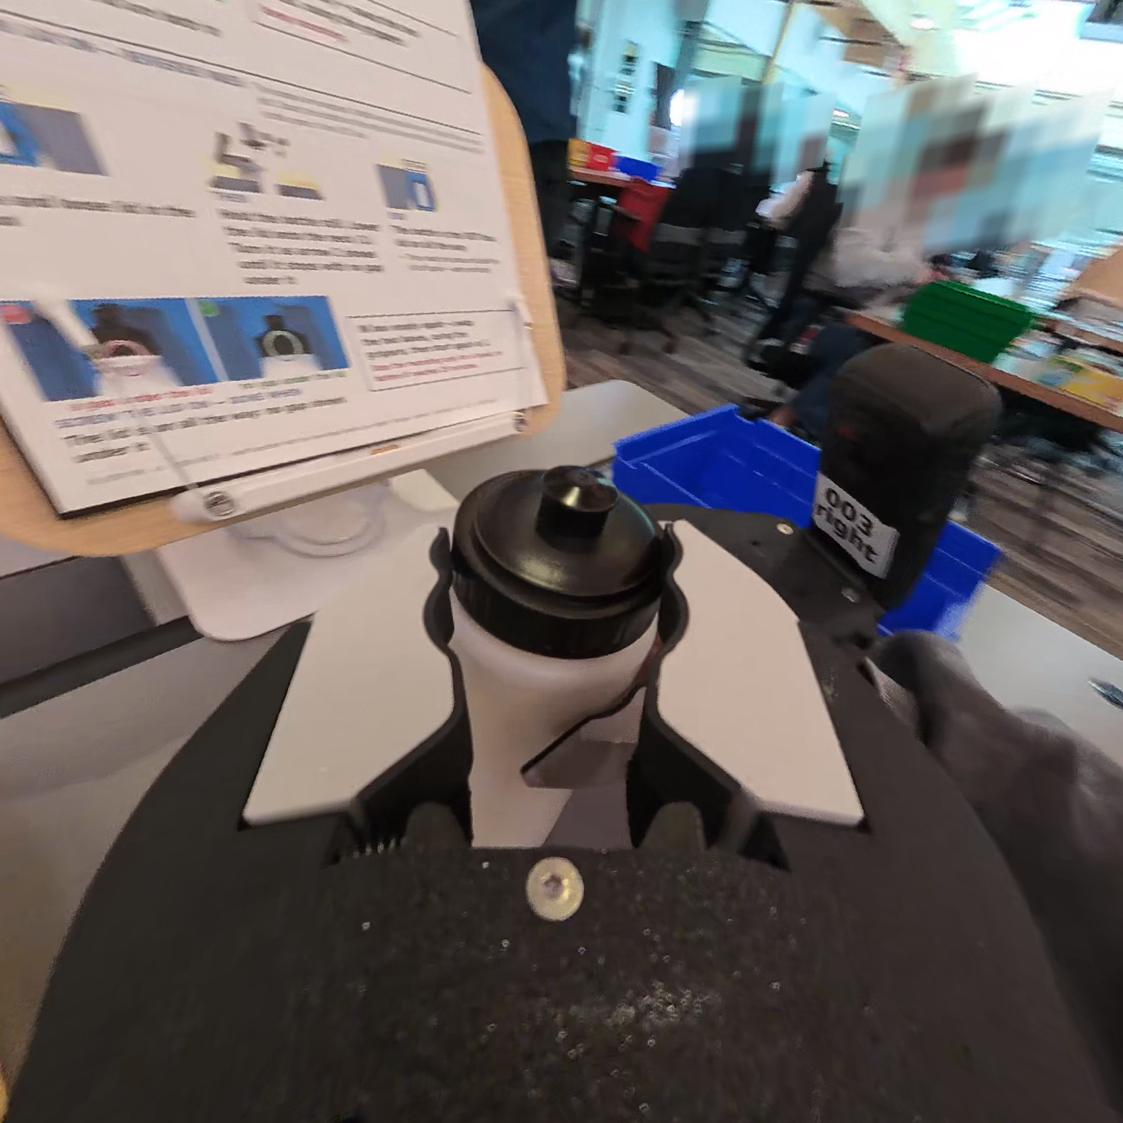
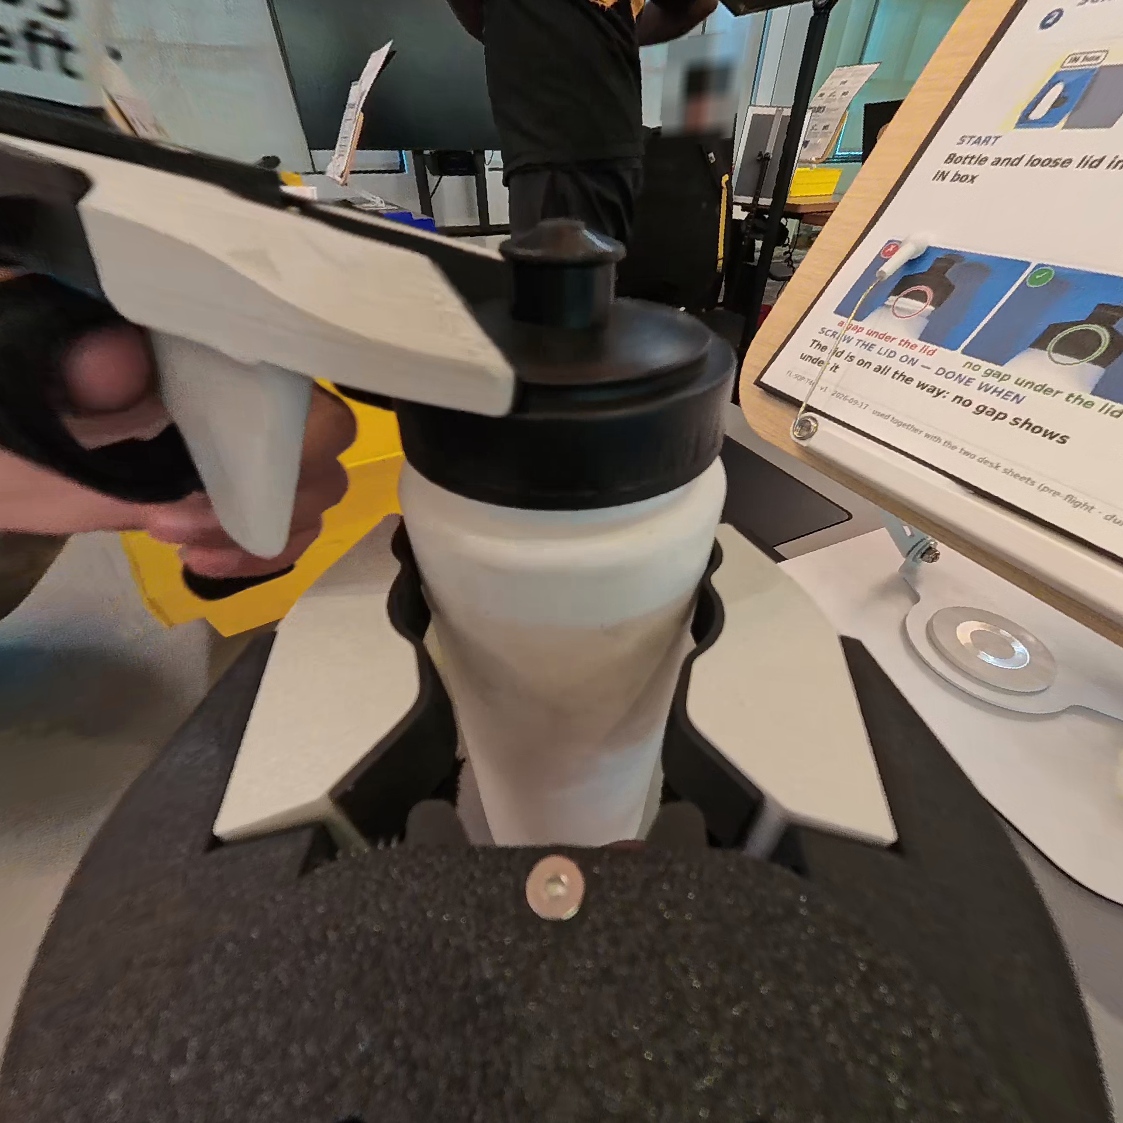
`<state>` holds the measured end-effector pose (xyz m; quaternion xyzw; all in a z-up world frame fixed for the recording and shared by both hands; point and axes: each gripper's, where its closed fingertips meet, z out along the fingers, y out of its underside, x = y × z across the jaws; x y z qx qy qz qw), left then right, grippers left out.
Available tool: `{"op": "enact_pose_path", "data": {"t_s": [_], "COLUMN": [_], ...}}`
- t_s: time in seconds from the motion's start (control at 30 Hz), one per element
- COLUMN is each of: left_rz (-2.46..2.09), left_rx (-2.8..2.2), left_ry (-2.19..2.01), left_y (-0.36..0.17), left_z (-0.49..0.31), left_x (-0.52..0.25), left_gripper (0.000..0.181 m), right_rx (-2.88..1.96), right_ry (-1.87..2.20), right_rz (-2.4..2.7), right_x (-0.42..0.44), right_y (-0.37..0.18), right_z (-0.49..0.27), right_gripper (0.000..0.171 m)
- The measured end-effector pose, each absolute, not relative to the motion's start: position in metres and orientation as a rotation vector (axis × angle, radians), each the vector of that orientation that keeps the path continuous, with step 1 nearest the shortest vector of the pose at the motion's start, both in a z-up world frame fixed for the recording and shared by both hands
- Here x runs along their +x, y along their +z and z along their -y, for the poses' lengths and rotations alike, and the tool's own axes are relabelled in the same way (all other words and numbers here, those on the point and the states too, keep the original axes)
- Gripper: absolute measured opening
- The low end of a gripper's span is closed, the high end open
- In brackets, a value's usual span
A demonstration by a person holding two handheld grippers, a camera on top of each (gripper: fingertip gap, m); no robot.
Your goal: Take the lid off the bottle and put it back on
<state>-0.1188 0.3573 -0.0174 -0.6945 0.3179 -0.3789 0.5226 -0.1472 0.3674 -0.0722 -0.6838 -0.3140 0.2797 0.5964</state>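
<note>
Bottle (image 2: 559,638), white and upright, sits clamped at its body by the right tool (image 2: 556,614). Above it, the left tool (image 1: 556,583) closes around the black lid (image 1: 556,571), which sits on the bottle's neck. Farther off stand a blue bin (image 1: 717,462), a yellow bin (image 2: 255,583) and an instruction board (image 2: 972,340) on the surface (image 2: 911,759).
</note>
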Motion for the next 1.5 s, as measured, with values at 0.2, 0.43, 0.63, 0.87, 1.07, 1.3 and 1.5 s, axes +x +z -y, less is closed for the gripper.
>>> {"op": "enact_pose_path", "data": {"t_s": [0.2, 0.43, 0.63, 0.87, 1.07, 1.3, 1.5], "left_rz": [-0.422, -0.416, -1.098, -1.507, -1.667, -1.708, -1.643], "left_rx": [-1.706, -1.699, -1.409, -1.356, -1.306, -1.053, -1.123], "left_ry": [-0.606, -0.62, -0.877, -1.445, -1.599, -1.719, -1.616], "left_y": [-0.016, -0.009, 0.022, 0.028, -0.006, -0.015, -0.016], "left_z": [-0.36, -0.352, -0.317, -0.33, -0.352, -0.344, -0.345], "left_x": [-0.123, -0.124, -0.138, -0.15, -0.13, -0.117, -0.117], "left_gripper": [0.065, 0.071, 0.083, 0.104, 0.106, 0.067, 0.067], "right_rx": [-1.601, -1.611, -1.597, -1.578, -1.581, -1.576, -1.575], "right_ry": [0.632, 0.623, 0.639, 0.667, 0.678, 0.698, 0.692], "right_rz": [0.73, 0.734, 0.734, 0.741, 0.734, 0.72, 0.721], "right_x": [-0.148, -0.148, -0.148, -0.149, -0.149, -0.15, -0.15], "right_y": [-0.073, -0.073, -0.073, -0.073, -0.073, -0.073, -0.074], "right_z": [-0.368, -0.367, -0.368, -0.367, -0.367, -0.368, -0.368], "right_gripper": [0.087, 0.087, 0.087, 0.087, 0.087, 0.087, 0.087]}}
